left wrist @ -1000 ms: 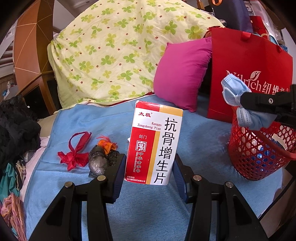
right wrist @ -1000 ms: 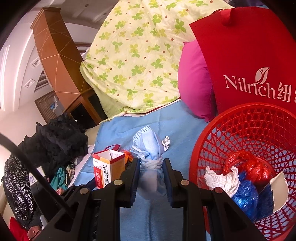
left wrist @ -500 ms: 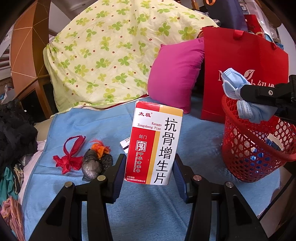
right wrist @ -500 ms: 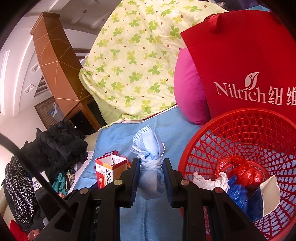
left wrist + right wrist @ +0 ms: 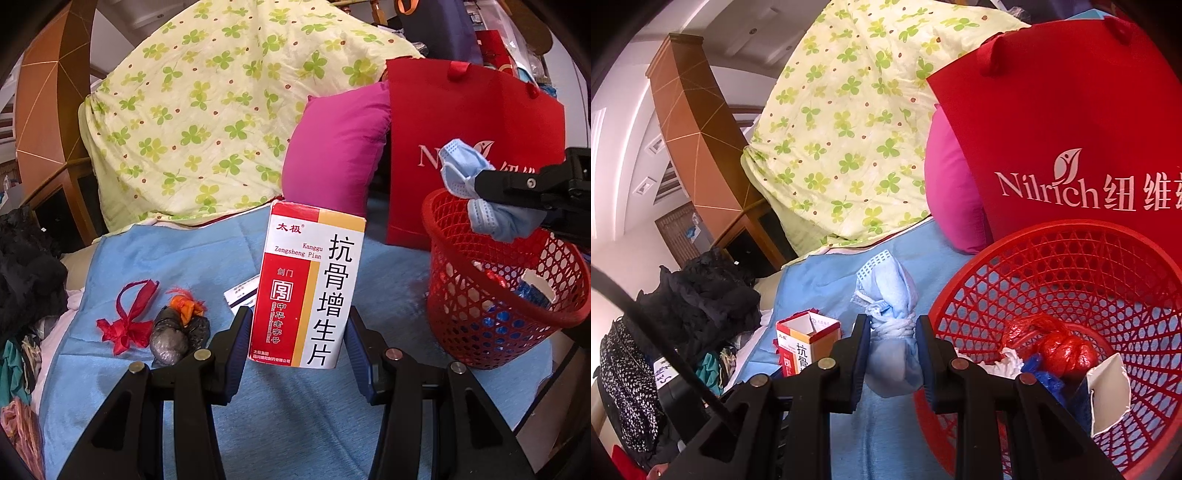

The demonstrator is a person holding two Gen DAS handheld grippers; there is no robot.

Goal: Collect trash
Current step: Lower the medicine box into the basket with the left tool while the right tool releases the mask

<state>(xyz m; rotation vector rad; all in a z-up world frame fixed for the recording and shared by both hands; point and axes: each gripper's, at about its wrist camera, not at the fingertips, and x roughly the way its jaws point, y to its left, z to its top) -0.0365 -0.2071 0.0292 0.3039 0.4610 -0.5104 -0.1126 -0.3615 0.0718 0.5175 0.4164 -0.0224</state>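
My left gripper (image 5: 297, 350) is shut on an upright red-and-white medicine box (image 5: 310, 284), held above the blue blanket (image 5: 177, 251). The same box (image 5: 807, 345) shows open-topped in the right wrist view. My right gripper (image 5: 892, 354) is shut on a knotted blue face mask (image 5: 890, 295), just left of the red mesh basket (image 5: 1071, 266). From the left wrist view the mask (image 5: 476, 192) hangs at the rim of the basket (image 5: 491, 314). Inside the basket lie a red bag (image 5: 1060, 347), white paper and blue scraps.
On the blanket lie a red ribbon (image 5: 129, 321), a dark wrapper bundle with an orange tie (image 5: 177, 325) and a small card (image 5: 242, 293). A magenta pillow (image 5: 332, 147), a red tote bag (image 5: 465, 122) and a clover quilt (image 5: 207, 110) stand behind. Dark clothes (image 5: 698, 299) pile at left.
The right gripper has carried the mask rightward to the basket's rim. The left gripper still holds the box; its view has shifted slightly, with the basket looming larger.
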